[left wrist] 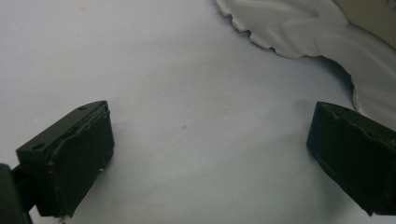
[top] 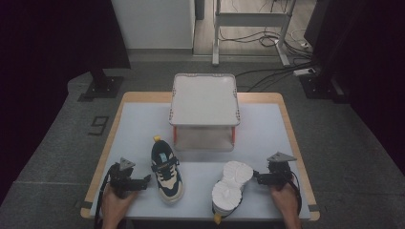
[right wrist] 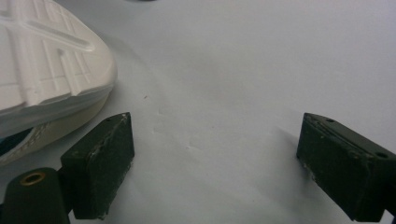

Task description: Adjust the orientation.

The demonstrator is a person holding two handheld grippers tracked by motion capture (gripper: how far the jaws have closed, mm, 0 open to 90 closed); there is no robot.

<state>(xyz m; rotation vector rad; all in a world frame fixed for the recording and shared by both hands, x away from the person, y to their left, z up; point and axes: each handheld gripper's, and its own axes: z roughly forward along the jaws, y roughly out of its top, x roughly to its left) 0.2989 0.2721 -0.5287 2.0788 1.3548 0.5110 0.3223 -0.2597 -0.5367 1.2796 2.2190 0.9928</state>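
Note:
A dark blue and cream sneaker (top: 167,175) stands upright at the front left of the white mat (top: 267,138). Its mate (top: 232,187) lies overturned at the front right, white sole up. My left gripper (top: 146,179) rests low on the mat just left of the upright sneaker, open and empty. In the left gripper view the gripper (left wrist: 210,154) has bare mat between its jaws, and a wavy white sole edge (left wrist: 299,28) lies beyond at upper right. My right gripper (top: 258,177), open and empty, sits just right of the overturned sneaker. In the right gripper view the gripper (right wrist: 215,163) has the ribbed sole (right wrist: 42,60) at its left.
A white two-level rack (top: 204,98) with orange posts stands at the middle back of the table. The wooden table edge (top: 292,138) frames the mat. Beyond the table are grey floor, cables and stand legs.

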